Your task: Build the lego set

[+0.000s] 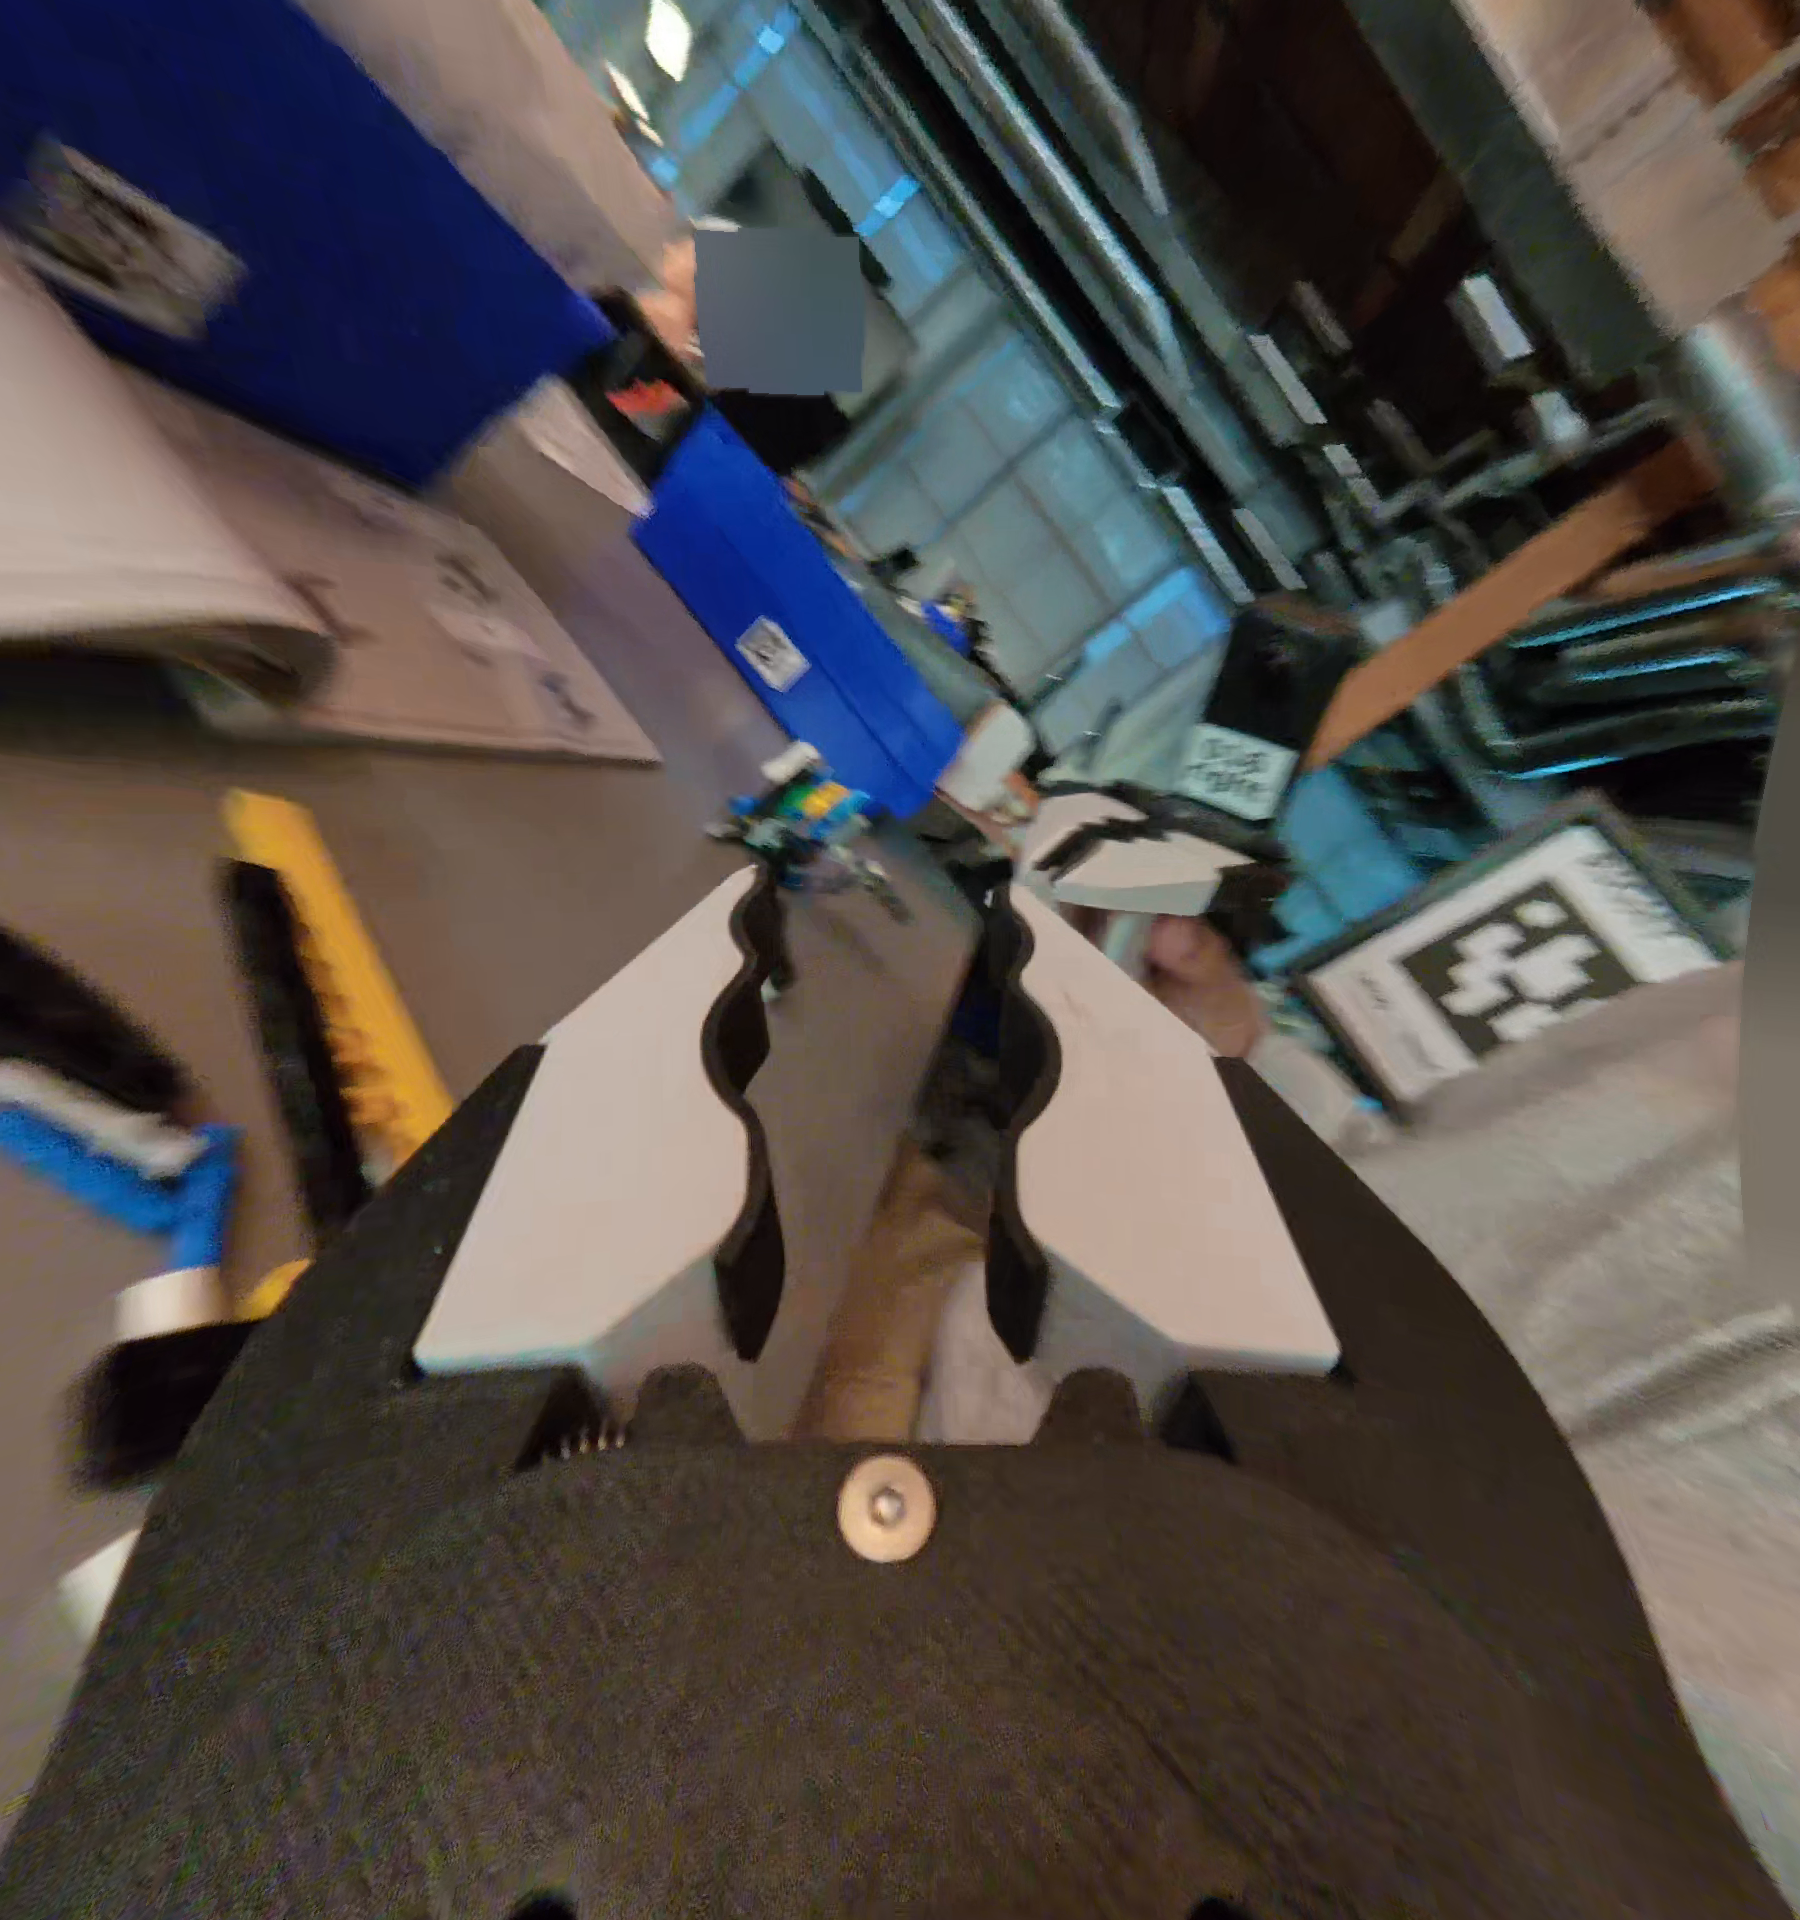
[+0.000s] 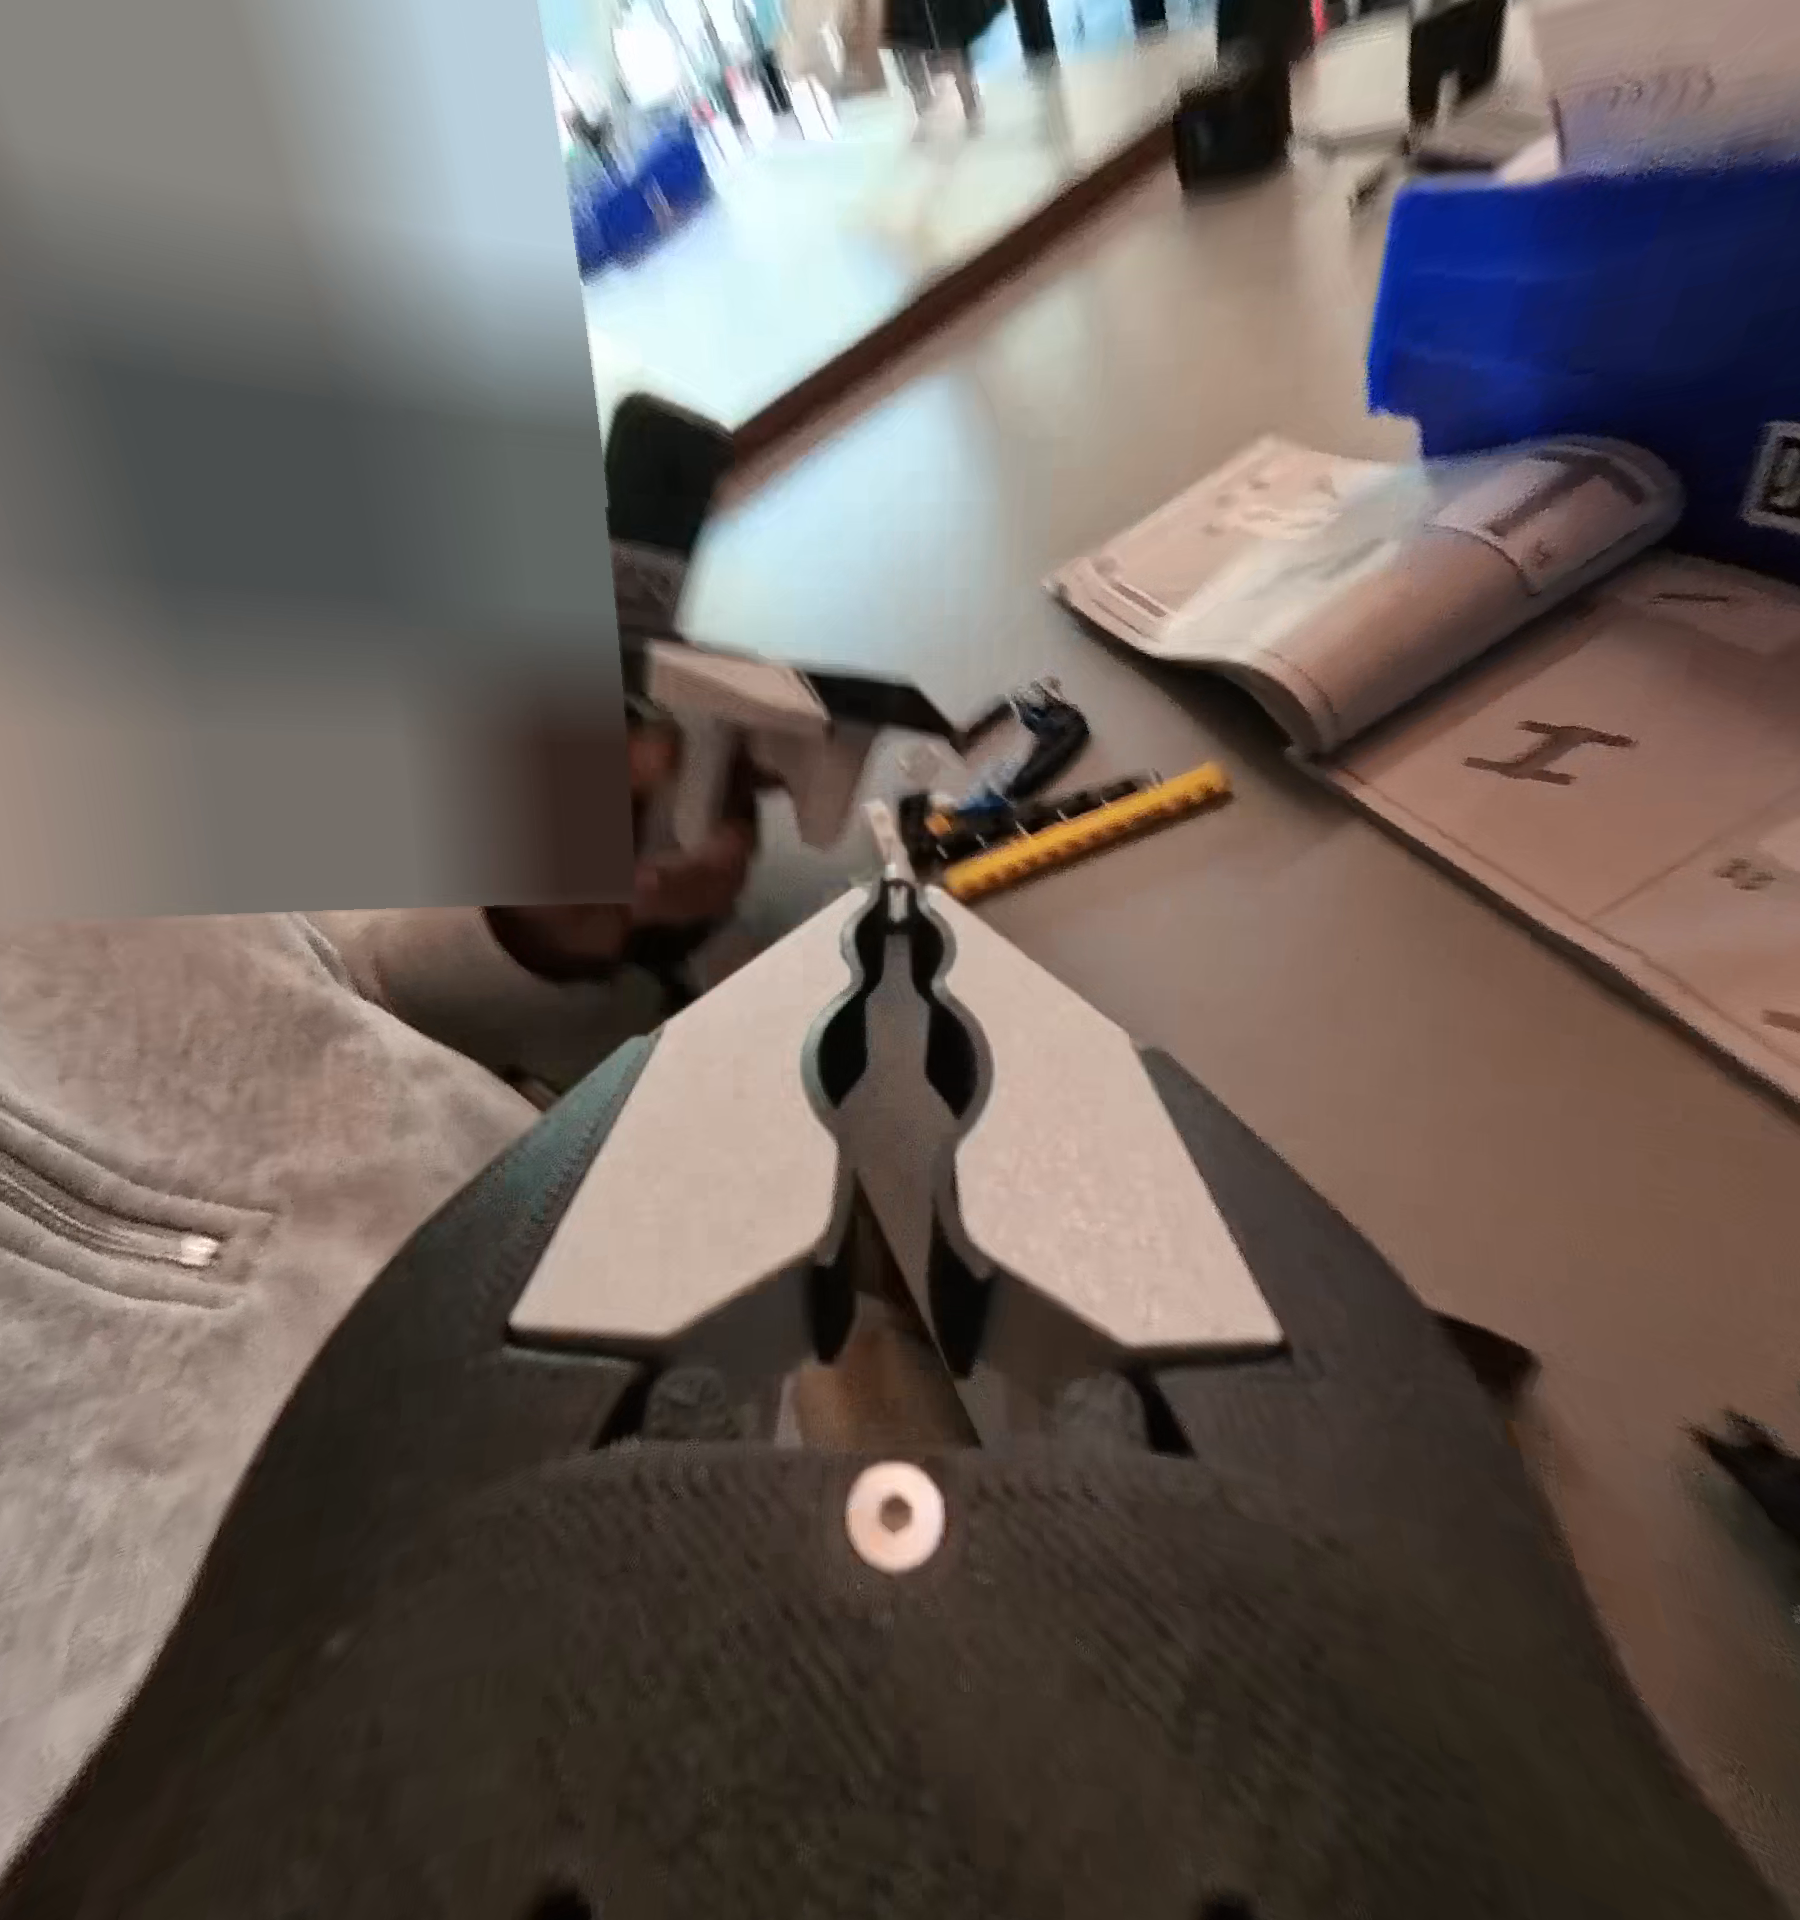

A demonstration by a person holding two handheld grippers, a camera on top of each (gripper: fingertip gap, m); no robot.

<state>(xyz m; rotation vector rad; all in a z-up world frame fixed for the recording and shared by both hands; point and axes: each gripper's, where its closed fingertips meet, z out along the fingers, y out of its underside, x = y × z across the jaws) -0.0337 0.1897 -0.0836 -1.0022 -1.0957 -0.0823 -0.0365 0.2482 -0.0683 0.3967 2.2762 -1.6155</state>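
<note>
My left gripper (image 1: pixel 880 899) is open and empty above the grey table. Just beyond its tips lies a small multicoloured lego assembly (image 1: pixel 802 821). A long yellow beam (image 1: pixel 324 977) with a black strip beside it lies to the left, blurred. My right gripper (image 2: pixel 896 906) is shut on a small white lego piece (image 2: pixel 888 831) that sticks out past its tips. Beyond it lie the yellow beam (image 2: pixel 1083 831) and some black and blue parts (image 2: pixel 1041 727). The left gripper (image 2: pixel 750 748) shows at centre left in the right wrist view, and the right gripper (image 1: pixel 1114 862) shows in the left wrist view.
An open instruction booklet (image 2: pixel 1343 592) lies on paper sheets (image 2: pixel 1602 831) at the right, against a blue bin (image 2: pixel 1602 332). Two blue bins (image 1: pixel 802 613) and the booklet (image 1: pixel 96 540) show in the left wrist view. Loose blue pieces (image 1: pixel 117 1164) lie far left. A grey sleeve (image 2: pixel 148 1195) is at lower left.
</note>
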